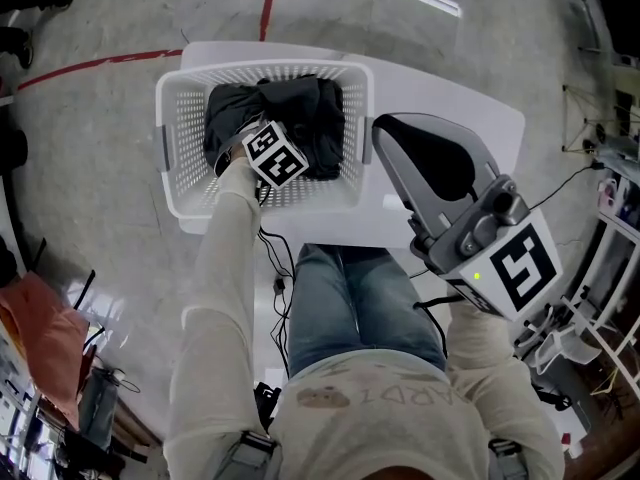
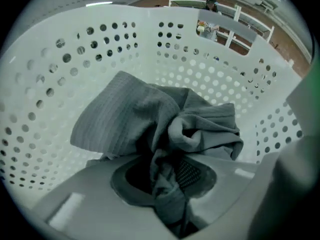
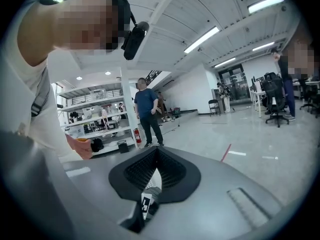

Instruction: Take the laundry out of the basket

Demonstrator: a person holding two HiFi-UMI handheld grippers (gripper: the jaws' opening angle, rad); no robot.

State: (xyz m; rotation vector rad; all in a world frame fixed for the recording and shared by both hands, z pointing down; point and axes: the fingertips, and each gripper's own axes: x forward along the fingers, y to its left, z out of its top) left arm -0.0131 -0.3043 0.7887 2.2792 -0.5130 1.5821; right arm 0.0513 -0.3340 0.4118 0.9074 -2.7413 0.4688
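Left gripper view: L gripper (image 2: 167,176) was clamped on dark garment (image 2: 140,119), bunched inside white basket (image 2: 60,84). R gripper (image 3: 156,156) was closed, empty, held off to the side. Best to lift straight up till the cloth clears the basket; bite looked small, so go slow.

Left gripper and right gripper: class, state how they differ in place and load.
The left gripper is down inside the basket; the right gripper is outside it. The left gripper grips the dark garment; the right gripper grips nothing. Both have their jaws closed.
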